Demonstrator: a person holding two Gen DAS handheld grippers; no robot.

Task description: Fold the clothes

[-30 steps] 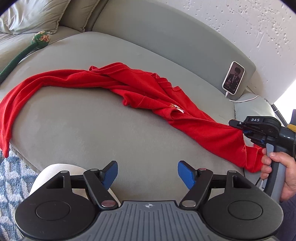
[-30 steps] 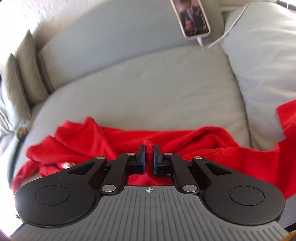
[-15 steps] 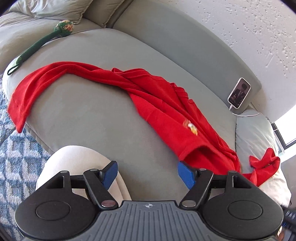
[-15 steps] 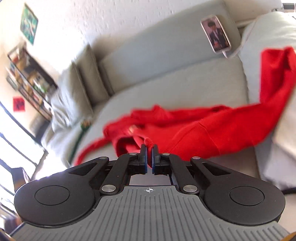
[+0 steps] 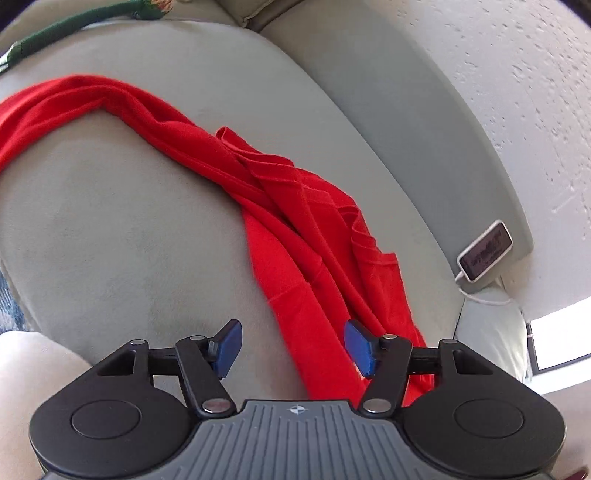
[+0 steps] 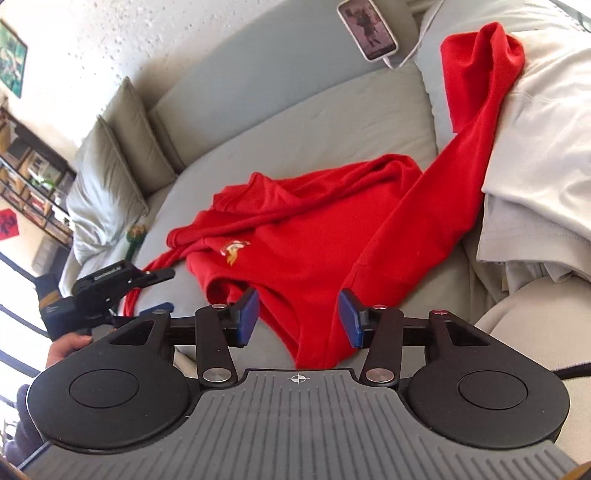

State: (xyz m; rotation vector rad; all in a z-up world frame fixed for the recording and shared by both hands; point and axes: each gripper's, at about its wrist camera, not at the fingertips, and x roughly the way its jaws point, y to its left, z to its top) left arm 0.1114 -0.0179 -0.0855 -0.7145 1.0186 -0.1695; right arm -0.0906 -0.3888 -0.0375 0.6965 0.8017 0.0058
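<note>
A red sweatshirt lies bunched in a long strip across the grey sofa seat. In the right wrist view the red sweatshirt shows a small chest logo, and one sleeve drapes up over a white pile at the right. My left gripper is open just above the garment's near end, holding nothing. My right gripper is open over the garment's near hem, holding nothing. The left gripper also shows at the left of the right wrist view.
A phone on a white cable leans against the sofa back. A pile of white clothes sits at the right. A green toy lies at the far left. Cushions stand at the sofa's far end.
My right gripper has opened and let go of the red sweatshirt, which now lies on the seat. My left gripper has moved closer over the garment's near end.
</note>
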